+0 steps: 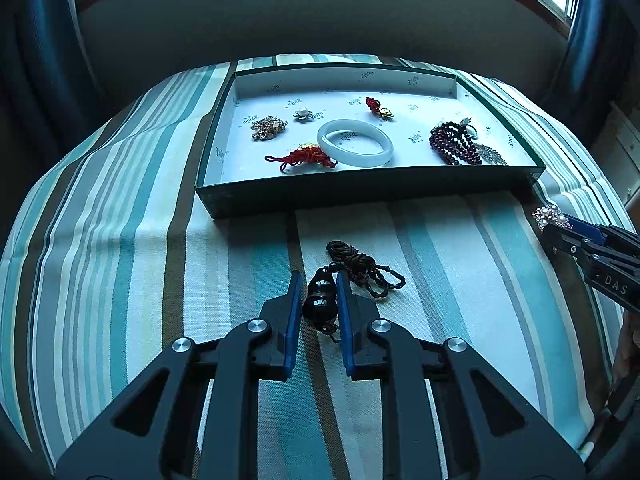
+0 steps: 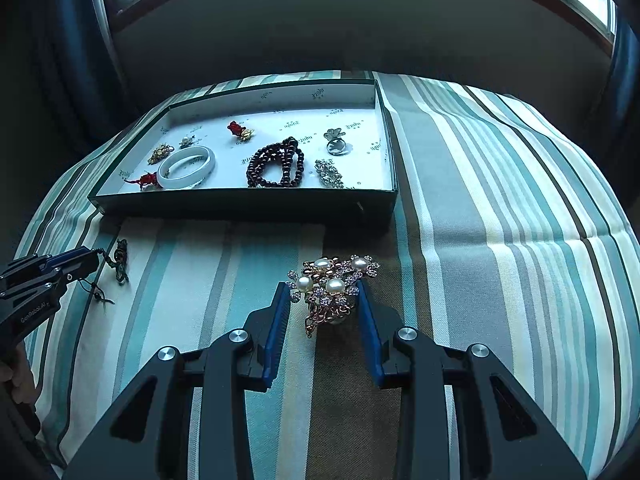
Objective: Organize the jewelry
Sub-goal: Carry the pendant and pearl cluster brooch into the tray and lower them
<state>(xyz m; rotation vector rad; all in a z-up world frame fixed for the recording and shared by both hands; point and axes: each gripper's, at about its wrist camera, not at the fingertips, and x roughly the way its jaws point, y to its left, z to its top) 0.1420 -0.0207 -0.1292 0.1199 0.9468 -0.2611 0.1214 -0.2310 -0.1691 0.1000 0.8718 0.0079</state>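
My left gripper [image 1: 319,280] is shut on a black gourd-shaped pendant [image 1: 318,300] low over the striped cloth. Its dark braided cord [image 1: 360,268] lies bunched on the cloth just beyond the fingertips. My right gripper [image 2: 323,286] is shut on a pearl and crystal brooch [image 2: 332,286], with both blue pads against its sides. The left wrist view shows that brooch [image 1: 550,214] at the tip of the right gripper [image 1: 560,228], at the right edge. Ahead of both grippers stands a shallow dark green box [image 1: 360,190] with a white lining.
In the box lie a white bangle [image 1: 354,144], a dark red bead strand [image 1: 454,144], two red knotted charms, a gold brooch [image 1: 269,127], a small pearl flower, a silver ring [image 2: 336,146] and a crystal piece. A striped cloth [image 2: 500,240] covers the table, which drops off at its curved edges.
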